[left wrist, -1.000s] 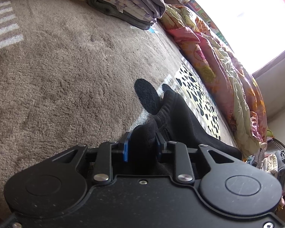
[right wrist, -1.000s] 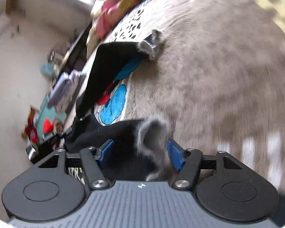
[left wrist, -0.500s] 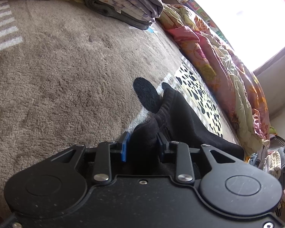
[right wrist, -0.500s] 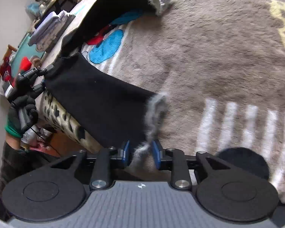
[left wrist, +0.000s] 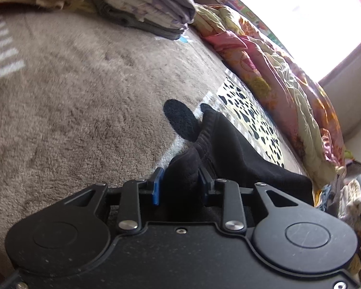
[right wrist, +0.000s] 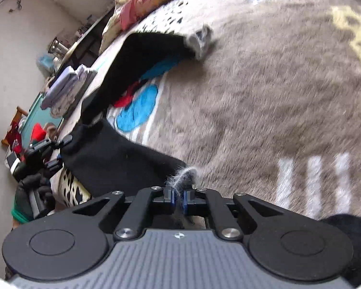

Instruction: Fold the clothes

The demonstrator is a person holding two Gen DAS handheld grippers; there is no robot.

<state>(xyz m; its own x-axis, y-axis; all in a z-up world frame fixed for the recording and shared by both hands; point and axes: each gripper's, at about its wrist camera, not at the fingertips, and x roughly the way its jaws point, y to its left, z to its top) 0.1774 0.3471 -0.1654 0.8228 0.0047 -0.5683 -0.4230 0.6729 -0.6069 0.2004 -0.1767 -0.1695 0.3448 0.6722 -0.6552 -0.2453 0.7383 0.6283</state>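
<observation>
A black garment (right wrist: 122,156) with grey furry cuffs lies on a grey-brown plush blanket (right wrist: 264,96). My right gripper (right wrist: 178,196) is shut on one furry cuff (right wrist: 187,175) at the near end of a black leg or sleeve. The other black leg (right wrist: 142,60) stretches away to a second grey cuff (right wrist: 201,39). My left gripper (left wrist: 180,185) is shut on a bunched black part of the same garment (left wrist: 228,149). The left gripper also shows in the right wrist view (right wrist: 45,154), held by a gloved hand at the garment's far end.
A stack of folded clothes (left wrist: 142,7) sits at the far side of the blanket. A crumpled pink and yellow quilt (left wrist: 284,77) lies along the window side. A spotted cloth (left wrist: 250,118) lies beside it. More folded laundry (right wrist: 67,84) and clutter sit beyond the bed edge.
My right gripper closed fully on the furry cuff and the view swung over the blanket. My left gripper stays shut on the black garment, hardly moved.
</observation>
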